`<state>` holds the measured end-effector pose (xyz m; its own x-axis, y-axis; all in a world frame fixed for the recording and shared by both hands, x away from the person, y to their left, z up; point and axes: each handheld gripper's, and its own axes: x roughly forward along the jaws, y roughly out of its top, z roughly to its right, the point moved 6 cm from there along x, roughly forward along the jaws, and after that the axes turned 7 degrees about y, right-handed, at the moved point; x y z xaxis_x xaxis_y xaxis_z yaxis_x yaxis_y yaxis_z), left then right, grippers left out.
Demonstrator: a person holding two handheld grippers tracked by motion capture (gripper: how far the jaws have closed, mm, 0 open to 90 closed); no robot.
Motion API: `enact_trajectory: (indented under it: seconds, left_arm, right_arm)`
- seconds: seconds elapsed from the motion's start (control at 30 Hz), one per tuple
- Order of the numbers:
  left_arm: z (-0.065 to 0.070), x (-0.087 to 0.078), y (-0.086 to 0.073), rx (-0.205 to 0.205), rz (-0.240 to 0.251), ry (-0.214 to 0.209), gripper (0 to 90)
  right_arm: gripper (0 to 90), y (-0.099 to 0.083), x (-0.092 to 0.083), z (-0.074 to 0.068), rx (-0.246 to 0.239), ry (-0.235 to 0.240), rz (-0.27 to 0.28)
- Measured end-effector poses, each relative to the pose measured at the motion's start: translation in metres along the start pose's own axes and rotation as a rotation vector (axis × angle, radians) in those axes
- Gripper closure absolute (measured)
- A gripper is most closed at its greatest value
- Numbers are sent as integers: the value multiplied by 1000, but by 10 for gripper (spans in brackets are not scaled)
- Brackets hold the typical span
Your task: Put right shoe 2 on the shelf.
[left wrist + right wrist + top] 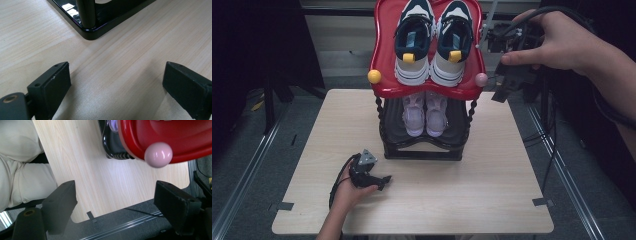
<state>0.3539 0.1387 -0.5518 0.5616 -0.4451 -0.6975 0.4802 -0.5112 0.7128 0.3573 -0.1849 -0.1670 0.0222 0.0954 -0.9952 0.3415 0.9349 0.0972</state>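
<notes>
At the left of the high view, the left tongs (379, 182) rest low on the pale wood-grain surface (492, 165), held in a hand near the front edge, released with nothing between the matt black pads (53, 85); in the left gripper view a glossy black corner of the shoe rack base (90, 33) lies just ahead of them. Moving to the middle, the two-tier shoe rack (427, 145) stands upright at the back of the surface: a black moulded lower tray with twisted black posts, carrying a pair of small pale lilac shoes (426, 114), toes toward the person. Above it sits the shiny red plastic top tray (384, 55), wavy-rimmed, with a yellow ball knob (374, 76) at its left front corner and a pink ball knob (481, 79) at its right front corner; a pair of navy, white and grey sneakers (432, 42) with yellow heel tabs lies on it, long axes running front to back, heels nearest the person. At the right, the right tongs (502, 92) hang raised in the air just beside the pink knob, also released and empty; in the right gripper view that smooth round knob (158, 154) sits just above the gap between the pads. The sneakers lie up and to the left of the right tongs, which are much the nearer of the two, so a reach for the right sneaker likely falls to that hand.
</notes>
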Motion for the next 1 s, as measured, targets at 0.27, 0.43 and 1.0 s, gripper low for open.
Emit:
enact_trajectory:
  seconds: [0.27, 0.43, 1.0]
  left_arm:
    - [0, 0, 0, 0, 0, 0, 74]
    - [0, 0, 0, 0, 0, 0, 74]
    - [0, 0, 0, -3, 0, -4, 74]
  right_arm:
    - [177, -16, 9, -2, 16, -2, -10]
    - [178, -27, 18, -2, 26, 5, -34]
    - [184, -55, 39, -1, 56, -1, -44]
